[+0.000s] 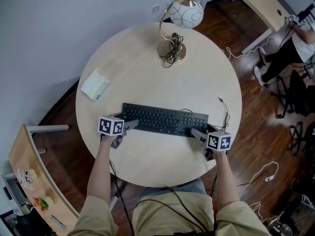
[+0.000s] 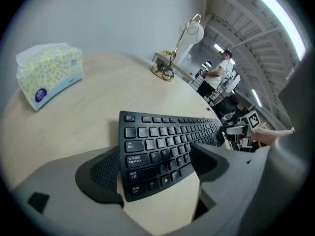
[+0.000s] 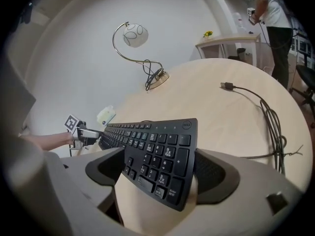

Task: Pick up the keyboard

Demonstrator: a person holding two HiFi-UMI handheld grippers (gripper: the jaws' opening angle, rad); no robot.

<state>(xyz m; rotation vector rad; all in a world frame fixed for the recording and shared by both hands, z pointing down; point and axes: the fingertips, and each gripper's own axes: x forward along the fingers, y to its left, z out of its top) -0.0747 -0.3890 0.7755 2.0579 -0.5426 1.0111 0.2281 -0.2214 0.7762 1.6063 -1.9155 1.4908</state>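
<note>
Round wooden desk (image 1: 197, 82), keyboard (image 1: 165, 119) lying flat: left gripper (image 1: 132, 124) and right gripper (image 1: 197, 133) straddle its ends, fingers (image 2: 98, 173) spread, not yet clamped. Next up, I'd say: squeeze both, lift level.

Head view's right edge cuts off a person (image 1: 283, 55); keyboard (image 1: 165, 120) legends too small.

bare table (image 1: 197, 77) lies open beyond the keyboard (image 1: 165, 119) — a tissue pack (image 1: 95, 84) off its left end, lamp (image 1: 172, 50) far behind, loose cable (image 1: 225, 113) just past its right end.
</note>
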